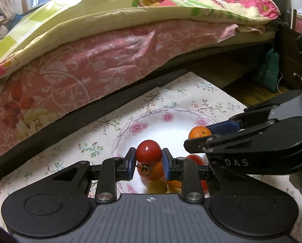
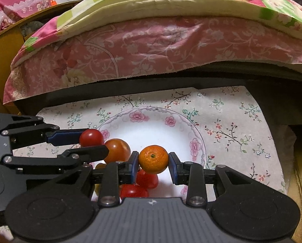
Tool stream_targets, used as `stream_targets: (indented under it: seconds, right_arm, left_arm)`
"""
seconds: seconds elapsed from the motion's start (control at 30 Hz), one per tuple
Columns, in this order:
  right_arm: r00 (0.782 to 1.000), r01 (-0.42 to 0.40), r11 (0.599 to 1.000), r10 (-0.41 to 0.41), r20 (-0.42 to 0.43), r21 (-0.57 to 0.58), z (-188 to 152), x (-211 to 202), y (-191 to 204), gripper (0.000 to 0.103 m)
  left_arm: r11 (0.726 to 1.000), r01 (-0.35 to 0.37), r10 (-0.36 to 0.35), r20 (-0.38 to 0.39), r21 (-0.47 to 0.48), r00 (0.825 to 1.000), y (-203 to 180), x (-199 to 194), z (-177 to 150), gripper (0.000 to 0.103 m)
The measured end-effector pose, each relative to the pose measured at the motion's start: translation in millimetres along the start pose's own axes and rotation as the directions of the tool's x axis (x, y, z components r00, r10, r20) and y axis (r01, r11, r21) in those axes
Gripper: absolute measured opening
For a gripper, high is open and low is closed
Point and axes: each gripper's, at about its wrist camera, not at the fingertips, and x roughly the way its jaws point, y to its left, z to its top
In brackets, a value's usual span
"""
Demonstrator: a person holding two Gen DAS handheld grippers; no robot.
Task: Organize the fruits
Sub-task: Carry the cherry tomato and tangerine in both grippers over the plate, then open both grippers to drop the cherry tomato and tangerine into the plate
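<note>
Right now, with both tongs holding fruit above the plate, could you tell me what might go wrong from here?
1. The left tongs pinch the smooth red tomato at its sides only; it could slip out or bruise.
2. The right tongs carrying the orange sit close beside the left ones, so they might collide.
3. Fruit dropped onto the pile could roll across the plate and off onto the cloth.

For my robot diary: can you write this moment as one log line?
left gripper: shut on red tomato | right gripper: shut on orange | both over plate
</note>
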Motion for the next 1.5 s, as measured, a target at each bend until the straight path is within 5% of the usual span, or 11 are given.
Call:
stream_targets:
  seconds: [1.5]
  right_arm:
    - [1.0,-0.004,0.997,0.005,-0.018,0.08,0.1,27.2,-17.5,0.033]
  left_arm:
    - [0.999,-0.016,0.017,-0.013,0.038,1.0,0.2,26.1,4.3,0.037]
